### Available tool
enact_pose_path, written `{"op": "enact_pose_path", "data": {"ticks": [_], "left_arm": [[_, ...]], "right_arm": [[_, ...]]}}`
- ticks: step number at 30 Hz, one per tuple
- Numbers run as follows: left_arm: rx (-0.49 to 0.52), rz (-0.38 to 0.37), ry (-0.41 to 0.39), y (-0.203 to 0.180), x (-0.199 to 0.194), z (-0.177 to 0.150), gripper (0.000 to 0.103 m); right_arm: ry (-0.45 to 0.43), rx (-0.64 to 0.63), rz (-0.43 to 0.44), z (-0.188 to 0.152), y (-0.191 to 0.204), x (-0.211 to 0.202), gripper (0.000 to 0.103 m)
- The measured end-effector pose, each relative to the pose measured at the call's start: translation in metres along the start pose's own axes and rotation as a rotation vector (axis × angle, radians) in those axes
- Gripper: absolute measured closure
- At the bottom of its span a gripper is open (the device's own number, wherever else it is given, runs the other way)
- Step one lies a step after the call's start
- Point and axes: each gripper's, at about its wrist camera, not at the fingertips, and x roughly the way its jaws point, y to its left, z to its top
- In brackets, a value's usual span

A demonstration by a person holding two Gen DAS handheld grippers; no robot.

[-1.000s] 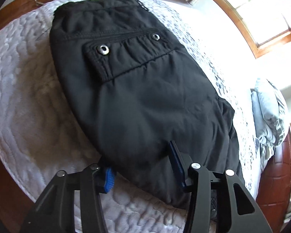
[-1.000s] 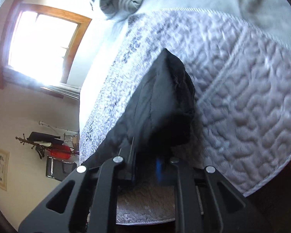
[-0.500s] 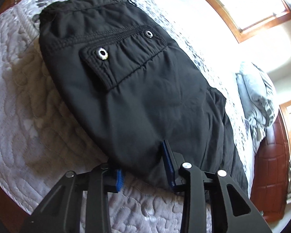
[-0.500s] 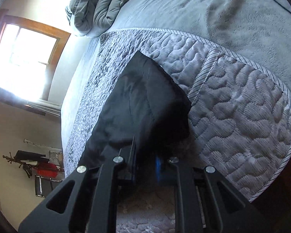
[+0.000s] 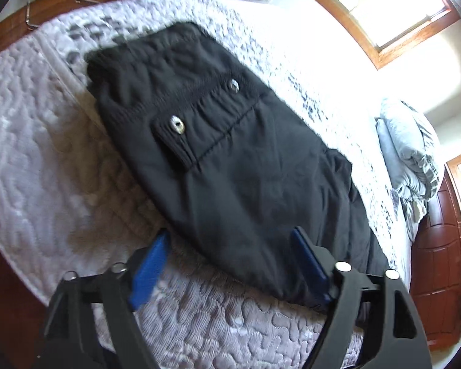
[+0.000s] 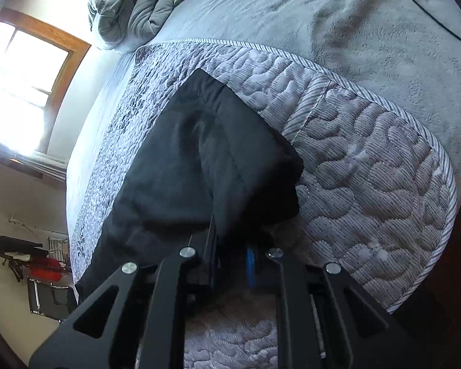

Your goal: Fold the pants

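Note:
Black cargo pants (image 5: 230, 160) lie folded on a quilted grey-white bed cover (image 5: 46, 160), with a flap pocket and two metal snaps facing up. My left gripper (image 5: 230, 261) is open, its blue pads on either side of the near folded edge, clear of the cloth. In the right wrist view the pants (image 6: 199, 160) run away from the camera, and my right gripper (image 6: 230, 258) is shut on the near end of the black cloth. The pinched part is hidden between the pads.
A grey duvet (image 5: 408, 160) is bunched at the head of the bed, also in the right wrist view (image 6: 138, 3). A grey fleece blanket (image 6: 353, 30) with a black cable (image 6: 439, 18) lies beyond the quilt. Wooden floor (image 5: 3, 40) and a dark wooden bed frame (image 5: 436, 264) border the bed.
My left gripper has opened wider and drawn back off the pants' edge. My right gripper stays shut on the cloth and has tilted, showing more of the bed.

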Motion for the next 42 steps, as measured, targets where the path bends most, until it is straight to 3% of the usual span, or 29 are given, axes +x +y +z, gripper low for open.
{"op": "enact_pose_path", "data": {"ticks": [1,5,12,21,31,42], "left_arm": [[-0.005,0.006,-0.005,0.002,-0.007,0.0,0.011],[-0.037,0.015,-0.021,0.008,-0.022,-0.001,0.004],[-0.065,0.008,-0.01,0.017,-0.033,-0.009,0.004],[-0.039,0.004,-0.013,0.021,-0.05,-0.02,0.004],[-0.058,0.015,-0.021,0.036,-0.064,-0.025,0.004],[-0.045,0.011,0.0,0.033,-0.062,-0.032,0.004]], "right_arm": [[-0.014,-0.018,-0.007,-0.001,0.007,-0.004,0.09],[-0.09,-0.146,-0.018,-0.006,0.053,-0.025,0.091],[-0.194,-0.449,0.029,-0.039,0.168,-0.061,0.091],[-0.159,-0.841,0.076,-0.127,0.293,-0.049,0.09],[-0.034,-1.002,0.09,-0.198,0.337,0.0,0.09],[0.033,-1.075,0.044,-0.236,0.345,0.031,0.09]]}}
